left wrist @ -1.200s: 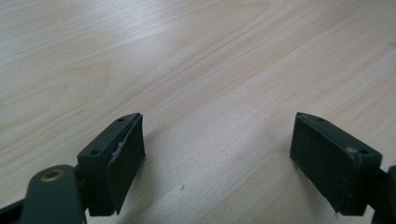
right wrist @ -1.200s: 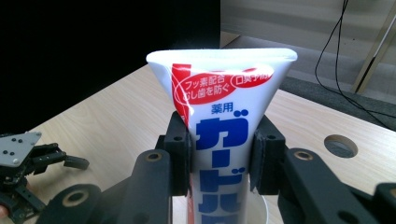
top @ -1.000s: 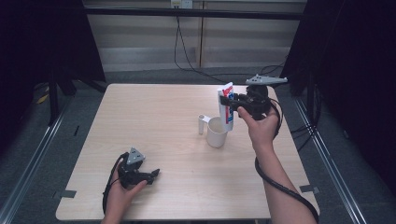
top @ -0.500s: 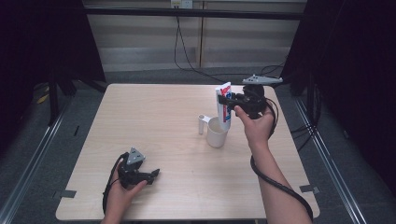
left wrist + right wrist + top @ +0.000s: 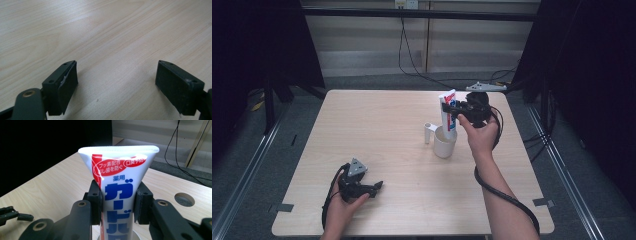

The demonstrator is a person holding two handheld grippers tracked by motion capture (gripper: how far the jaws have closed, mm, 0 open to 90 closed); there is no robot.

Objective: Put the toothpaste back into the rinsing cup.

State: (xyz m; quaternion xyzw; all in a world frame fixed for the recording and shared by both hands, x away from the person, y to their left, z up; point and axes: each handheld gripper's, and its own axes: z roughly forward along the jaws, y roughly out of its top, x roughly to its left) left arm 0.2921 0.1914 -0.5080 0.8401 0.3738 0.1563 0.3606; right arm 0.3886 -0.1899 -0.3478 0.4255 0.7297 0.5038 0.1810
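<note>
A white toothpaste tube (image 5: 448, 112) with red and blue print stands upright, crimped end up, and my right gripper (image 5: 456, 111) is shut on its middle. In the right gripper view the tube (image 5: 120, 177) is clamped between both jaws of that gripper (image 5: 118, 206). Its lower end reaches the mouth of a white mug (image 5: 445, 144), whose handle points left. My left gripper (image 5: 374, 188) rests low at the table's front left, held in a hand. In the left gripper view its jaws (image 5: 117, 87) stand wide apart over bare wood.
The light wooden table (image 5: 377, 125) has a round cable hole (image 5: 184, 199) near its far edge. Black cables trail from both grippers. Dark curtains and metal floor rails flank the table, and the left gripper (image 5: 10, 215) lies far from the mug.
My right gripper has drifted slightly left with the tube, closer over the mug. The left gripper has stayed where it was.
</note>
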